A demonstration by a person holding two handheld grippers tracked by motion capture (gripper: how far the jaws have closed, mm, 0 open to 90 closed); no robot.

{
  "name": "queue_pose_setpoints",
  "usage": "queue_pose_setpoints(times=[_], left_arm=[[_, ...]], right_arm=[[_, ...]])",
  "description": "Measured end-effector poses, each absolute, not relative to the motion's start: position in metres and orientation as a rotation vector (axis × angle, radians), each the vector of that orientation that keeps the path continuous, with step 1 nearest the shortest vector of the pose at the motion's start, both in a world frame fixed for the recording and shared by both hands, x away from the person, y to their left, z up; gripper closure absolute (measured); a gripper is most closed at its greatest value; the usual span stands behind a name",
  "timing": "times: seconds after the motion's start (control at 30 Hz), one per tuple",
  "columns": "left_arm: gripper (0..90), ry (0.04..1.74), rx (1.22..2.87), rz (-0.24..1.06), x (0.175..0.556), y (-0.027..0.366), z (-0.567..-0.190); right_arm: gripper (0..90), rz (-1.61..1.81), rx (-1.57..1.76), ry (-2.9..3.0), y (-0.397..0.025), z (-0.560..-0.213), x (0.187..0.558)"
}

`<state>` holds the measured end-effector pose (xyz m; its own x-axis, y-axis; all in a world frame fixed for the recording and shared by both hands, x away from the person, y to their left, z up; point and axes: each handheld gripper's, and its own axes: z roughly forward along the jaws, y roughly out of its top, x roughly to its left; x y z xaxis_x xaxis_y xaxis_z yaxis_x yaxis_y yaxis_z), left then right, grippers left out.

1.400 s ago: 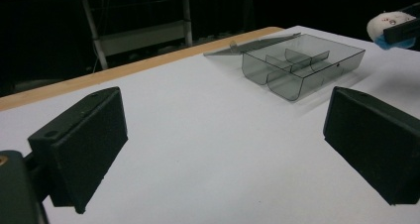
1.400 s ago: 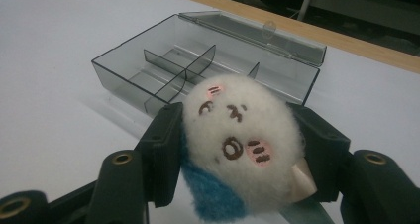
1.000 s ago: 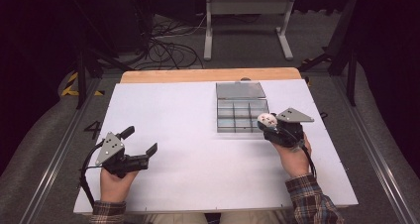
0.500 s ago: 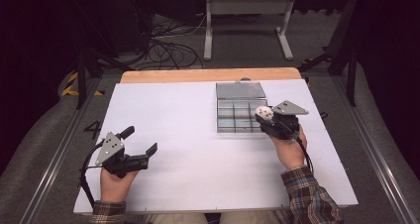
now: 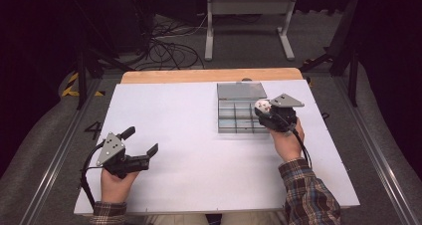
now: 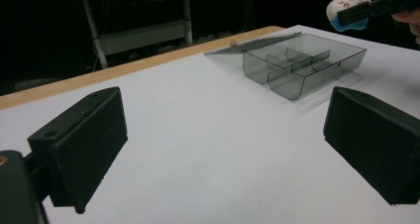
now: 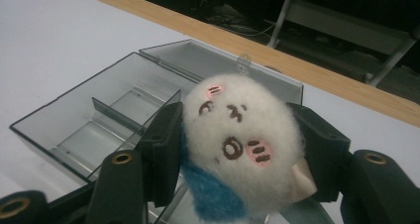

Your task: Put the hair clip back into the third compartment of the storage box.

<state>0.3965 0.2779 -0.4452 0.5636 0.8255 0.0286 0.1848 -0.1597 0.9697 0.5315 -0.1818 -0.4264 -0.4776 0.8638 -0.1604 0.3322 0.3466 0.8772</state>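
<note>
Placement is the step in hand, by my judgement: the right gripper [image 5: 263, 110] carries one small plush toy [image 7: 237, 144] above the right side of the compartment box [image 5: 234, 118]. Its jaws are closed on the toy's two flanks, the white fleece bulging between the pads, a blue patch and a tan tag showing below. The toy hangs clear of the box, not yet inside any compartment.

The box stands near the far right corner of the white table [image 5: 189, 150], its lid [image 5: 241, 90] folded back flat toward the far edge. The dividers split it into several cells; the exact number cannot be read, and those in sight are empty.

The left gripper [image 5: 141, 141] rests near the front left corner, jaws spread wide, nothing between them, well apart from the box.

Next move, as I judge it: lower the toy into one cell, keeping clear of the dividers, then spread the jaws. The toy looks broad beside a single cell, so it may sit on the dividers instead of dropping in.

Count: one toy, one box with one lid, two grippers.
</note>
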Motion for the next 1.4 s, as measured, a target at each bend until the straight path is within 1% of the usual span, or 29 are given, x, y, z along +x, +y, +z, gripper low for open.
queue_pose_setpoints(times=[0.77,1.1,1.4], left_arm=[[3.7,0.859,1.666,0.705,0.397,0.278,-0.445],[3.7,0.855,1.659,0.698,0.397,0.278,-0.445],[3.7,0.855,1.663,0.699,0.397,0.278,-0.445]], right_arm=[[43.3,1.022,1.024,1.961,-0.179,-0.444,0.557],[42.8,0.921,0.970,2.018,-0.170,-0.451,0.571],[42.2,0.860,0.999,2.047,-0.168,-0.457,0.579]])
